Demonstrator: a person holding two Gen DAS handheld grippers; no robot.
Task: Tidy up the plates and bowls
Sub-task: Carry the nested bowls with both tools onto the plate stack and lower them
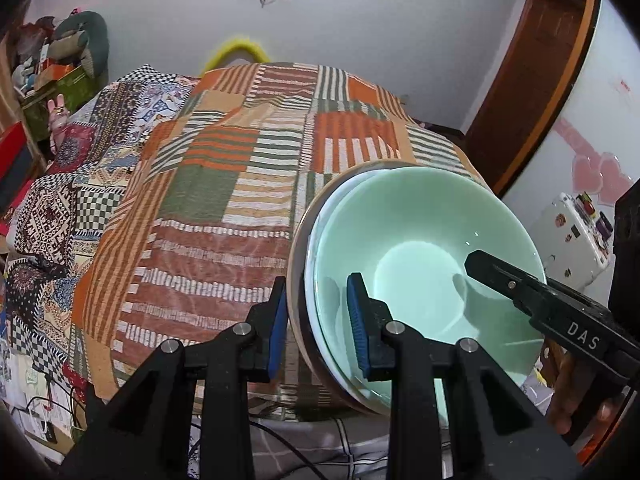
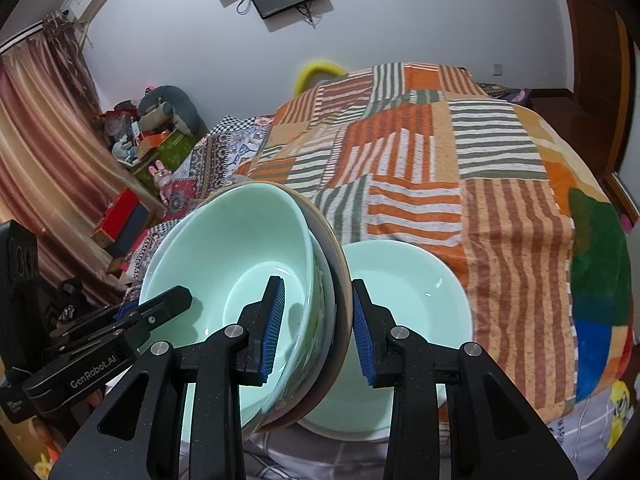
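Both claws pinching stack: left claw (image 1: 320, 320) on near rim, right claw (image 2: 318, 330) on opposite rim. Stack (image 2: 256, 280) airborne, tilted. Lone bowl (image 2: 408, 292) just beyond right claw, on blanket (image 2: 500, 208). Stacking unfinished; set-down left.

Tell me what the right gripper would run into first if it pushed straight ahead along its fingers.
The right gripper is clamped on the stacked bowls, so they would travel with it. Beyond them lies the pale green plate on the striped blanket; probably the plate first, though depth is unclear.
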